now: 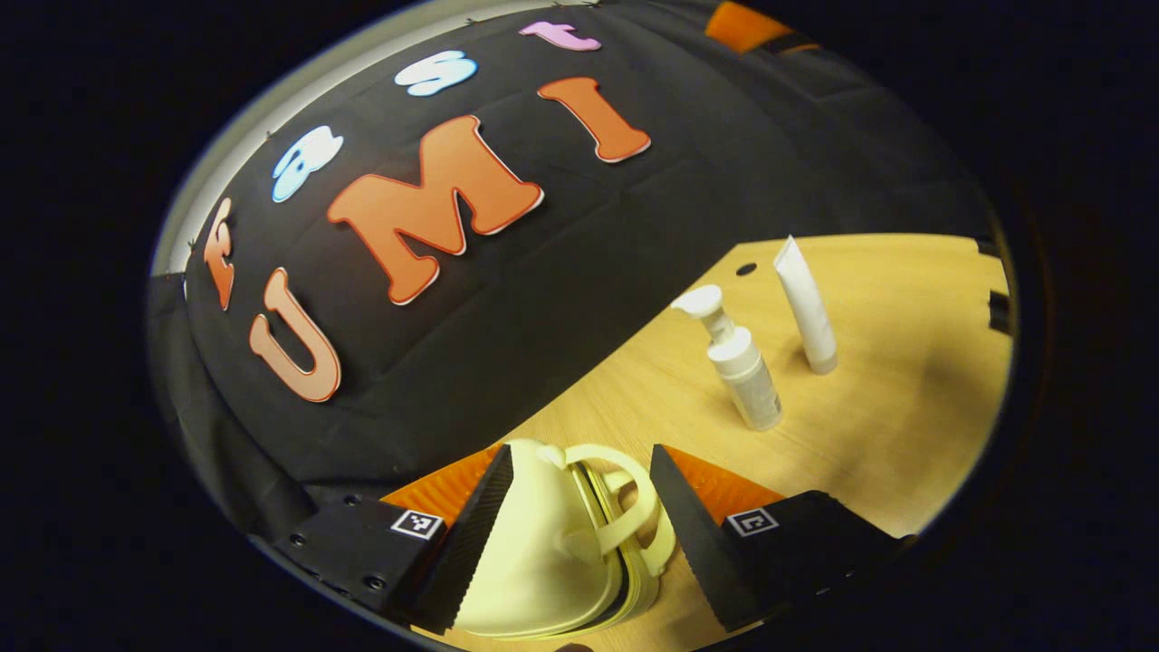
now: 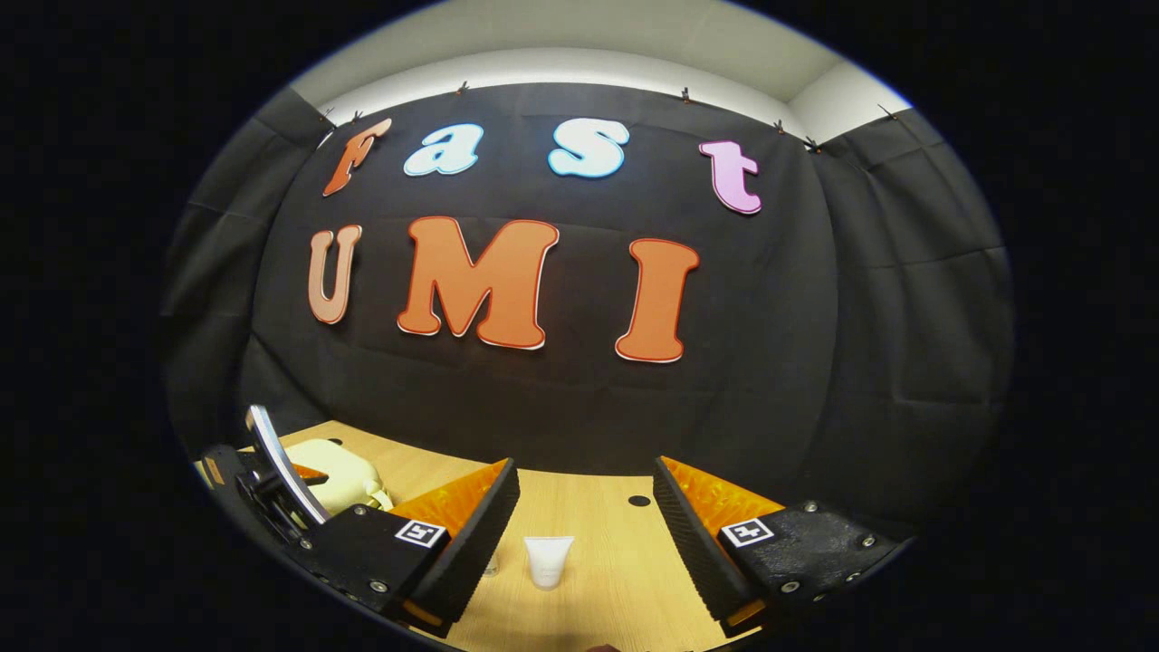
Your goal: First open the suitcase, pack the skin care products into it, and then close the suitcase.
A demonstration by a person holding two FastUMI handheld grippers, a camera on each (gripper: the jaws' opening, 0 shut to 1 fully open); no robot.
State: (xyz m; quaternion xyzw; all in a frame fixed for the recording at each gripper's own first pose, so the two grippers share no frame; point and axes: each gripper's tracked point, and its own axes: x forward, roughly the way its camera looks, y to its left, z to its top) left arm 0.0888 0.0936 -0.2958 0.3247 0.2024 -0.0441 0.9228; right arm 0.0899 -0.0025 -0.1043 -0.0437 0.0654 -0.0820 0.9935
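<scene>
While the pale yellow suitcase [image 1: 552, 543] lies shut on the counter [image 1: 887, 426] between the wide-open jaws of the left gripper [image 1: 579, 534], which clamp nothing, the task looks barely begun. The pump bottle [image 1: 742, 362] and white tube [image 1: 806, 308] stand unpacked nearby. The right gripper [image 2: 584, 534] hangs above the tube, jaws spread and empty, so opening, packing and closing all remain.

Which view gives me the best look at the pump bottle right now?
The left gripper view: the pump bottle stands in full on the table, beside the tube. In the right gripper view, only a sliver of it peeks past that gripper's finger.
</scene>
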